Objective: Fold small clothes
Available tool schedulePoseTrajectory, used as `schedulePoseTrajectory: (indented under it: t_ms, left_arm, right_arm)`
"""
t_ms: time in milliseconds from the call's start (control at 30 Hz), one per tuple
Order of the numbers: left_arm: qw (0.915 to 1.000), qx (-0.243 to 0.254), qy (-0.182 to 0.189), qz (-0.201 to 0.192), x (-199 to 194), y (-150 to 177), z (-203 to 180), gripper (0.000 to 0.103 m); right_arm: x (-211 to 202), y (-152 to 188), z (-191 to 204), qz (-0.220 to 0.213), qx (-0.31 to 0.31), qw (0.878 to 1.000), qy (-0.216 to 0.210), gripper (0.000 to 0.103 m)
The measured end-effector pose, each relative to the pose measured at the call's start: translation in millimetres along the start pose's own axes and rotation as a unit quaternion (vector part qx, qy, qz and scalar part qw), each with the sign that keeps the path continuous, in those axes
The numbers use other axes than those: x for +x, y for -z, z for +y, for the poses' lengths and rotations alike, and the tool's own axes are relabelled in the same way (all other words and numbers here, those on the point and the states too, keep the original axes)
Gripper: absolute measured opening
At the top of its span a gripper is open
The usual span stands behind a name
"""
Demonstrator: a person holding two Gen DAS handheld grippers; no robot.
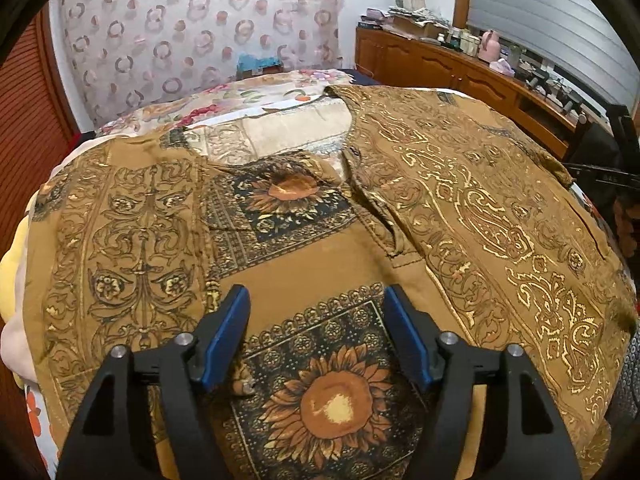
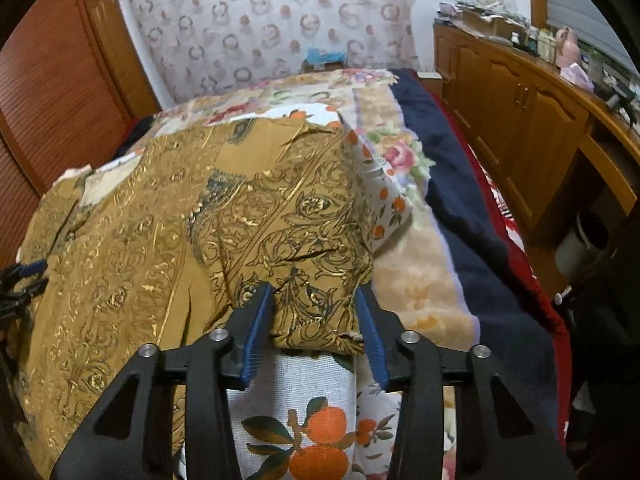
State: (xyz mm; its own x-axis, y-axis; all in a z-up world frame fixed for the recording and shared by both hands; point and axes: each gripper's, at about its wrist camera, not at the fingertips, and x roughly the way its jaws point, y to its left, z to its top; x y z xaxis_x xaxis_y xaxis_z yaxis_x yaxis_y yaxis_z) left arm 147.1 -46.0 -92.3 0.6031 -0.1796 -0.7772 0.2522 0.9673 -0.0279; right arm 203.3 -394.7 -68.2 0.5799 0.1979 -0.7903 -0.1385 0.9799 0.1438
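Observation:
A brown garment [image 1: 320, 208] with gold scrollwork and sunflower prints lies spread over the bed. My left gripper [image 1: 316, 304] is open just above a sunflower panel [image 1: 332, 404] near the garment's near edge, and nothing is pinched between its blue pads. In the right wrist view the garment's sleeve [image 2: 304, 240] runs toward me. My right gripper [image 2: 316, 300] is shut on the sleeve's end, and the cloth is bunched between both pads. The left gripper's blue tips [image 2: 28, 272] show at the far left edge of that view.
The bed carries a floral sheet [image 2: 320, 432] with orange fruit and a navy blanket [image 2: 460, 200] along its right side. A wooden cabinet [image 2: 520, 120] with clutter on top stands to the right. Slatted wooden doors [image 2: 52, 112] are on the left, and a patterned curtain [image 1: 200, 28] hangs behind.

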Motion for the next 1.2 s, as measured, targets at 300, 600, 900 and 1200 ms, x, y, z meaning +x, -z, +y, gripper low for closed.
schedulePoseTrajectory:
  t_ms: [300, 600, 900, 1200]
  left_arm:
    - [1.0000, 0.006, -0.001, 0.002, 1.6, -0.9, -3.1, 0.080]
    - [1.0000, 0.005, -0.002, 0.002, 2.0, -2.0, -1.5, 0.080]
    - [1.0000, 0.005, -0.002, 0.002, 1.9, -2.6, -1.6, 0.080]
    - [0.9998, 0.004, -0.002, -0.021, -7.5, -2.0, -1.4, 0.080]
  right_arm:
    - [-1.7, -3.5, 5.4, -0.009, -0.035, 0.998, 0.043, 0.015]
    - [-21.6, -13.3, 22.9, -0.071, -0.060, 0.994, 0.055, 0.006]
    - [-38.3, -42.3, 95.4, -0.137, -0.116, 0.984, -0.007, 0.005]
    - [-1.7, -24.7, 152.5, -0.087, -0.165, 0.981, -0.053, 0.005]
